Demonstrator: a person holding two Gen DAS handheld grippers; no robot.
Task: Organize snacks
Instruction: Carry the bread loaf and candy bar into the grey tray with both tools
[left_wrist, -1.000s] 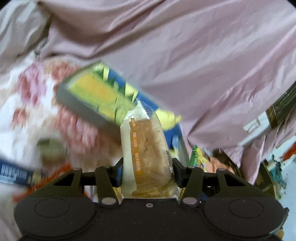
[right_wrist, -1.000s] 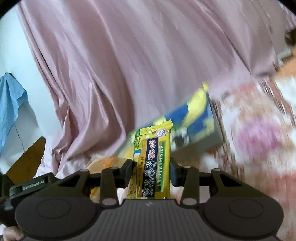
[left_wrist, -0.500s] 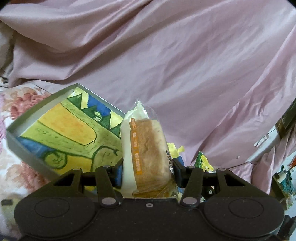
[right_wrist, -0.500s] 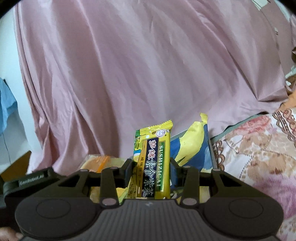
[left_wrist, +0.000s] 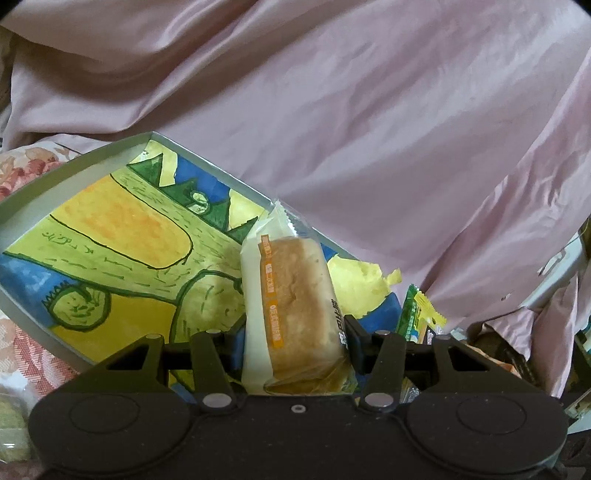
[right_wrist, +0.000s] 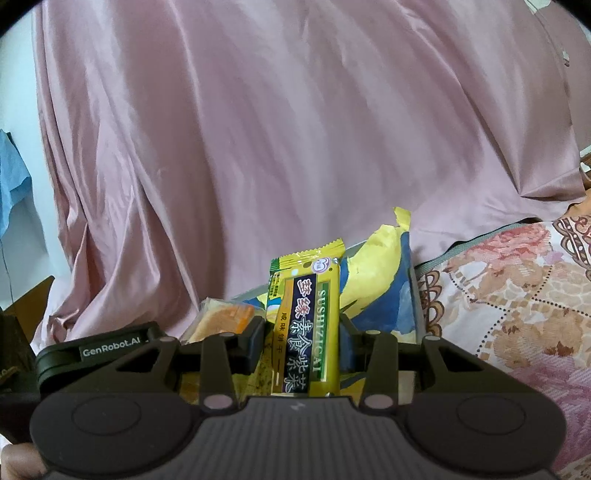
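Over the shallow grey box (left_wrist: 74, 164) with its yellow, green and blue painted lining, the left claw (left_wrist: 295, 332) grips a clear-wrapped golden cake slice (left_wrist: 295, 306) while the right claw (right_wrist: 303, 330), beside it, clamps a yellow biscuit packet (right_wrist: 306, 325).

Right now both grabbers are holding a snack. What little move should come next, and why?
Probably lower the left gripper a bit and set its wrapped cake into the painted box. The box is open with bare floor right ahead, and the right gripper holds its yellow biscuit pack close beside.
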